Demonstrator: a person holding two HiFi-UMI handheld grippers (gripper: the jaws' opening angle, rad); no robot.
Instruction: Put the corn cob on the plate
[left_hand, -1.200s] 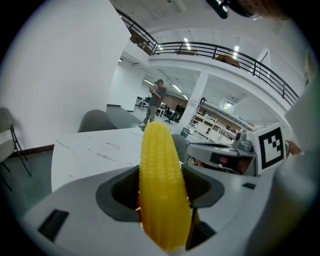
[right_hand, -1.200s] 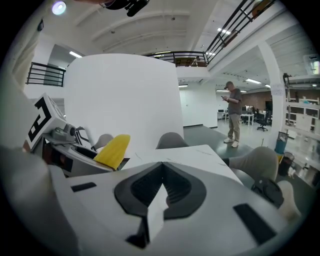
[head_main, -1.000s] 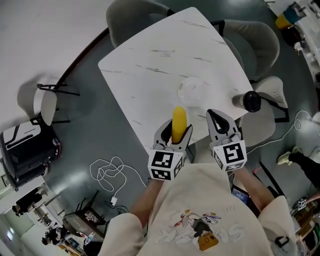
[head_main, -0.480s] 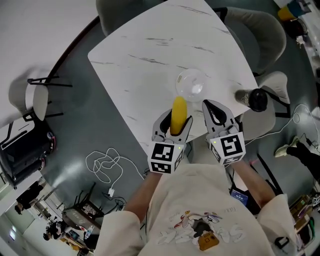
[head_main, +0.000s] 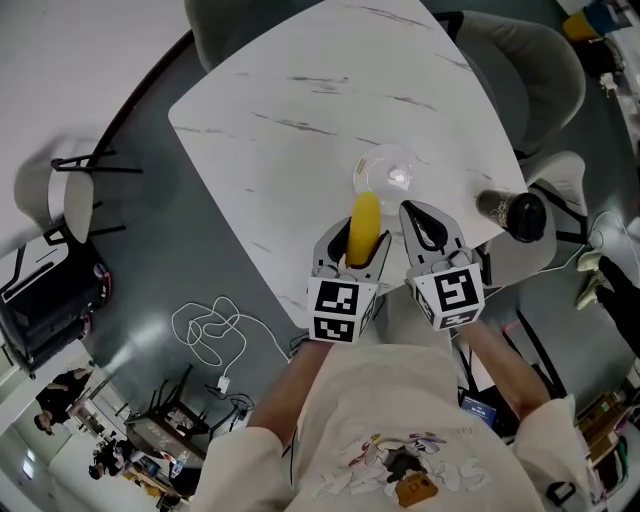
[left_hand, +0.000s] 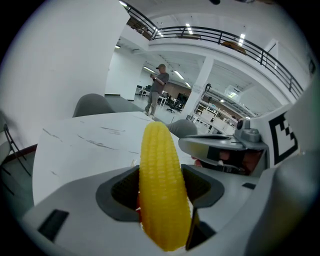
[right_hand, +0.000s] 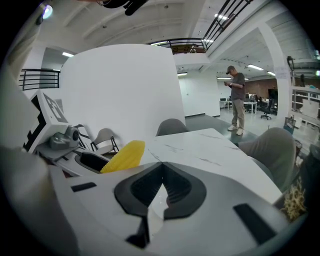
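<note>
While left tongs (head_main: 356, 246) clamp the corn cob (head_main: 365, 214), now nearer the plate (head_main: 384, 160), right tongs (head_main: 412, 212) stay closed.

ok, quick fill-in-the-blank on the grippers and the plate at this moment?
1. The left gripper is shut on the ____.
2. The right gripper has its jaws ____, with nothing between them.
3. The clear plate stands on the white ____, ahead of both grippers.
Missing words: corn cob; shut; table.
</note>
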